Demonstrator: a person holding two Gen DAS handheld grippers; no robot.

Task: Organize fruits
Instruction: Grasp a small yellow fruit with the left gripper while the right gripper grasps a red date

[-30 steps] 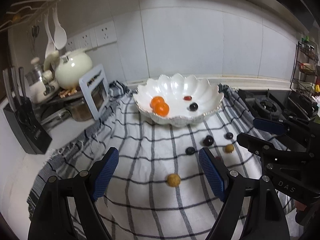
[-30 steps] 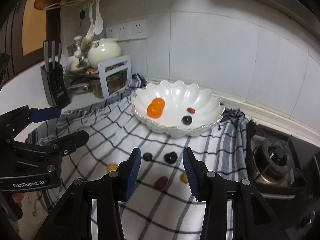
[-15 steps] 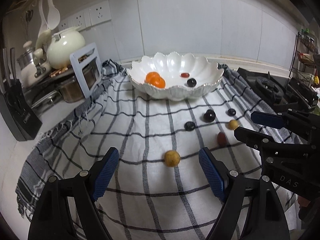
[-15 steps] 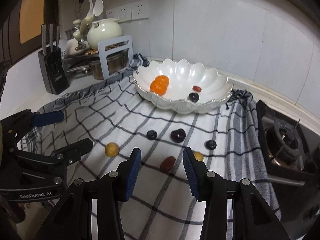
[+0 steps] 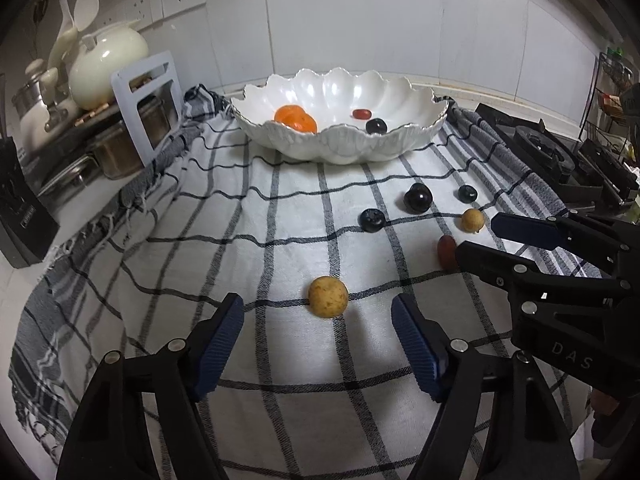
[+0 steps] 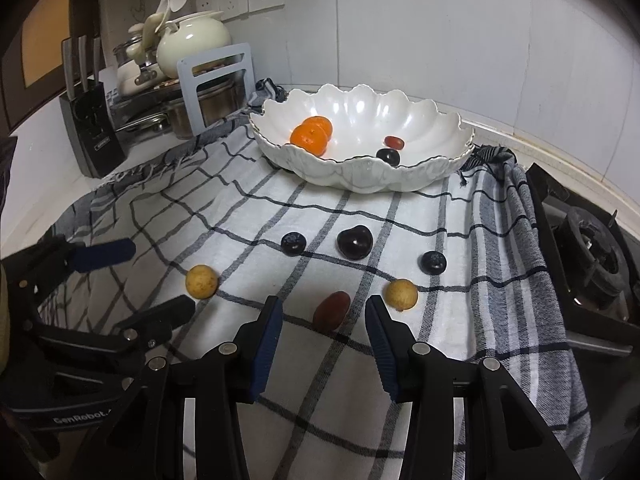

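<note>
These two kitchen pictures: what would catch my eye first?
Probably the scalloped white ceramic bowl at the back of the checked cloth, holding two bright orange mandarins. Then the small loose fruits on the cloth, with the open left gripper framing a round tan one.

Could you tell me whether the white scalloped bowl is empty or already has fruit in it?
Not empty: the bowl holds two oranges, a small red fruit and a dark round one.

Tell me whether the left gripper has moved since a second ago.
Yes. The left gripper has come down toward the cloth; the white bowl sits higher in its view, and its jaws have been closing.
</note>
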